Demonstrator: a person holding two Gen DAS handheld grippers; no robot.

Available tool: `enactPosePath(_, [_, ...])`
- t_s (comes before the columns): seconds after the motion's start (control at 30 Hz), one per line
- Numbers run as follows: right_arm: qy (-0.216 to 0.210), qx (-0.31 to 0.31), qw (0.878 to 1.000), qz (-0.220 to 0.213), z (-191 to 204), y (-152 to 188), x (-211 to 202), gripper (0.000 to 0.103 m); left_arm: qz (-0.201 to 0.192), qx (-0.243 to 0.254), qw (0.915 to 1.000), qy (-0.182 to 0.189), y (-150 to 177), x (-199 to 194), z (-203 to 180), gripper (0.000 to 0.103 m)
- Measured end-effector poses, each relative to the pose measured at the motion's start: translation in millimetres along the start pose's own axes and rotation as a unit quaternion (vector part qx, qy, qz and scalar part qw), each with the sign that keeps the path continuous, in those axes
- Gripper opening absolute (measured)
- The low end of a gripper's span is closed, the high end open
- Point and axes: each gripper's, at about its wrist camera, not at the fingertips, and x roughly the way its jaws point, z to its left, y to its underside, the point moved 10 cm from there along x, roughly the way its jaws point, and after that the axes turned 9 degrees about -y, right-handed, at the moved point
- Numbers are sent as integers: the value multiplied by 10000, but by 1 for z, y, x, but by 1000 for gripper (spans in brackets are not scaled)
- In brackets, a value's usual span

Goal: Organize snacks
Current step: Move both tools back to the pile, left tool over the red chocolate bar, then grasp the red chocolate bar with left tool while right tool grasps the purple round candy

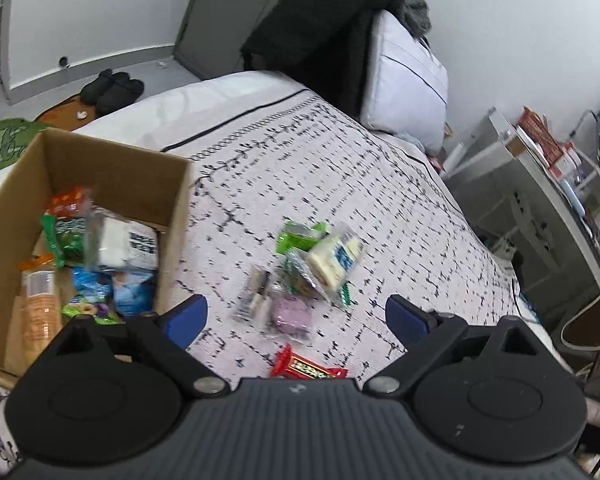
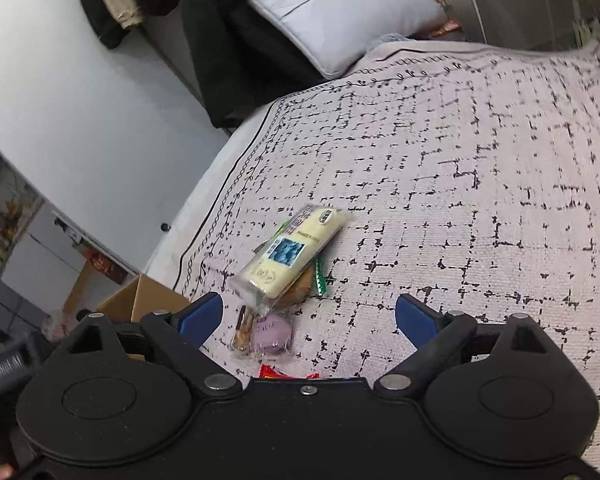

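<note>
Each claw (image 1: pixel 296 318) is black ribbed plastic with blue fingertips (image 1: pixel 186 320); silver pivot screws, seemingly.

A home bedroom: a bed (image 1: pixel 340 168) with patterned cover fills the centre, pillow (image 1: pixel 404 80) at one o'clock, slippers (image 1: pixel 112 88) at eleven.

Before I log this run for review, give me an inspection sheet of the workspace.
Surface: patterned bedspread, flat.
Job's things: cardboard box part filled with snacks; loose pile beside it, cream packet on top, purple snack, red bar.
Clutter: pillow, dark clothes.
Grippers: left tongs and right tongs open, holding nothing.
Cables: white cable by the desk.
Surroundings: slippers on floor, crowded desk.
</note>
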Motion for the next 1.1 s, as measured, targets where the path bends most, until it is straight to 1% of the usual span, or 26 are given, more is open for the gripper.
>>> enactPosePath(0.07, [13, 65, 10000, 14, -6, 1, 1, 91, 15, 101, 9999, 11, 4, 4, -8, 90])
enactPosePath(0.1, [31, 83, 10000, 28, -8, 2, 1, 91, 48, 136, 9999, 12, 7, 7, -12, 89])
enactPosePath(0.2, [81, 108, 9999, 85, -16, 4, 2, 90, 186, 196, 9996, -40, 18, 19, -21, 81])
enactPosePath(0.27, [54, 175, 9998, 117, -19, 5, 3, 90, 337, 187, 9992, -76, 27, 29, -24, 72])
enactPosePath(0.33, [-8, 264, 9995, 151, -22, 5, 4, 90, 466, 195, 9987, -120, 35, 37, -27, 67])
enactPosePath(0.5, [-134, 267, 9993, 241, -22, 7, 7, 90, 599, 267, 9974, -286, 48, 50, -30, 66])
enactPosePath(0.67, [-275, 333, 9986, 310, -23, 8, 9, 90, 707, 210, 9961, -480, 60, 64, -32, 65])
enactPosePath(0.77, [-332, 400, 9981, 341, -25, 9, 10, 90, 639, 85, 9952, -731, 63, 73, -29, 63])
enactPosePath(0.9, [-372, 469, 9976, 360, -28, 9, 11, 90, 549, 213, 9930, -1021, 64, 85, -30, 61])
enactPosePath(1.1, [-424, 424, 9971, 458, -27, 12, 14, 90, 778, 270, 9893, -1207, 77, 93, -25, 61])
